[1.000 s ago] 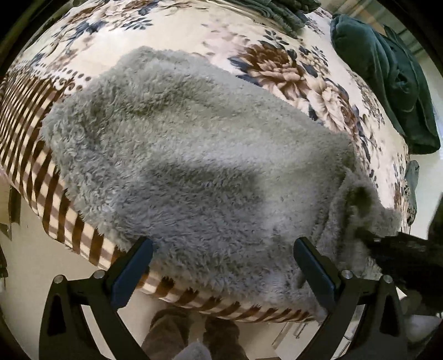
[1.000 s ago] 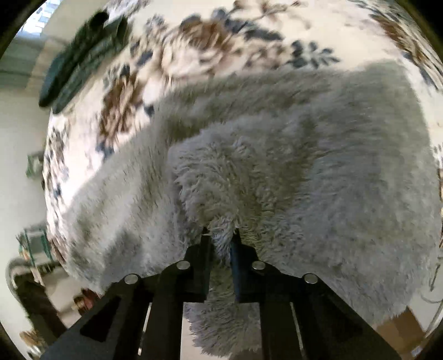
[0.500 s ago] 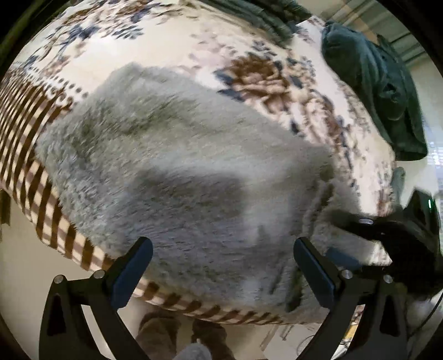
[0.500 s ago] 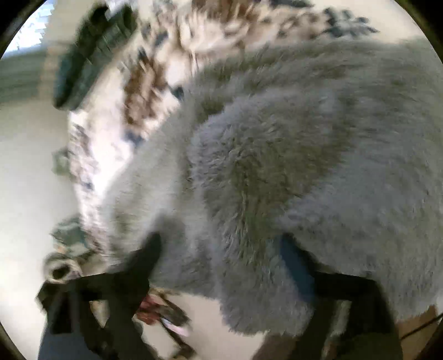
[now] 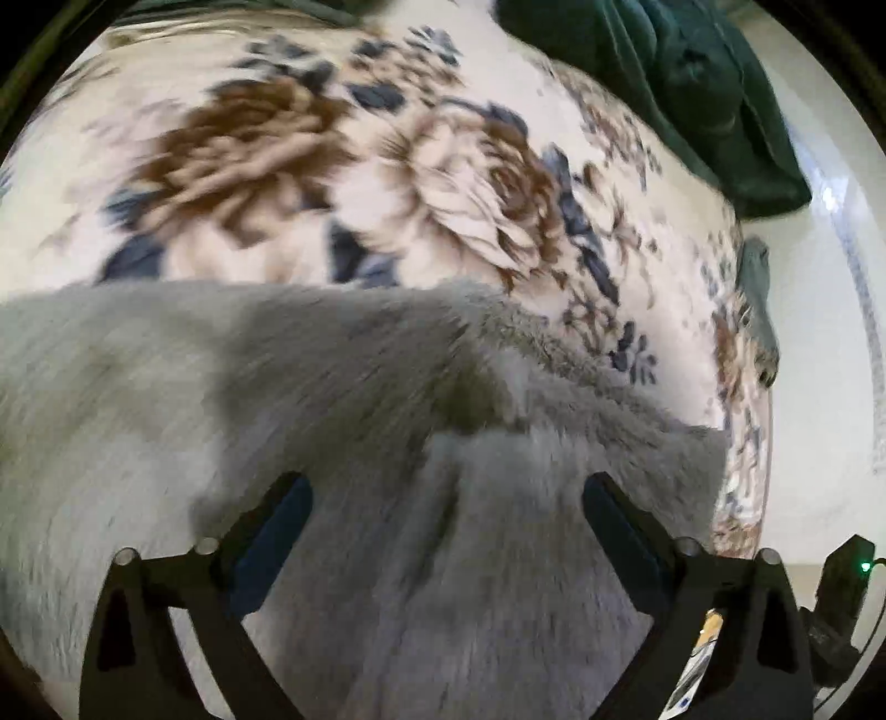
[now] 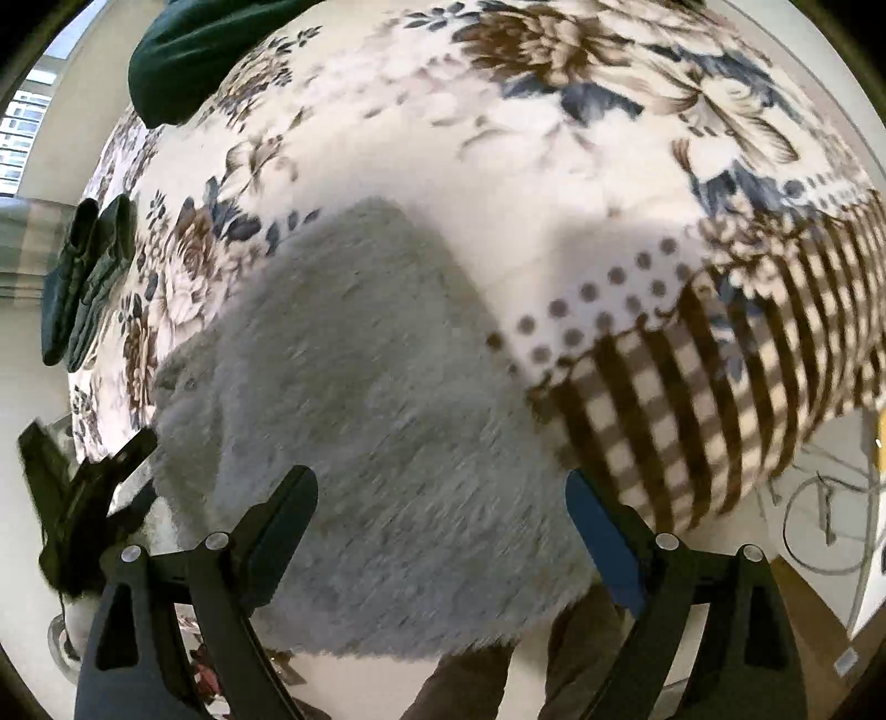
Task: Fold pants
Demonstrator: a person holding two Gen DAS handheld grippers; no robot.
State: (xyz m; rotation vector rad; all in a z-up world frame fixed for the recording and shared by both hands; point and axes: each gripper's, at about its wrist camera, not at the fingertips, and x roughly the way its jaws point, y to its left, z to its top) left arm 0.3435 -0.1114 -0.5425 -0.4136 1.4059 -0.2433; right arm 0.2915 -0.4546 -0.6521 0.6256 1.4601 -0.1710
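Note:
Fluffy grey pants (image 5: 343, 399) lie folded on a floral bedspread (image 5: 288, 166), near its front edge. In the left wrist view my left gripper (image 5: 448, 504) is open and empty, its jaws wide apart just above the grey pile. In the right wrist view the pants (image 6: 376, 421) fill the middle, and my right gripper (image 6: 440, 504) is open and empty above their near edge. The left gripper (image 6: 83, 487) shows at the left edge of the right wrist view, beside the pants. Both views are motion-blurred.
Dark green clothes (image 5: 681, 83) lie at the far right of the bed; they also show at the top left in the right wrist view (image 6: 194, 50). Folded green items (image 6: 83, 277) lie at the left. The bedspread's striped border (image 6: 720, 399) hangs over the edge. Cables (image 6: 819, 498) lie on the floor.
My right gripper has let go of the grey pants and opened, then swung right. My left gripper has moved in over the pants, toward the far side of the bed.

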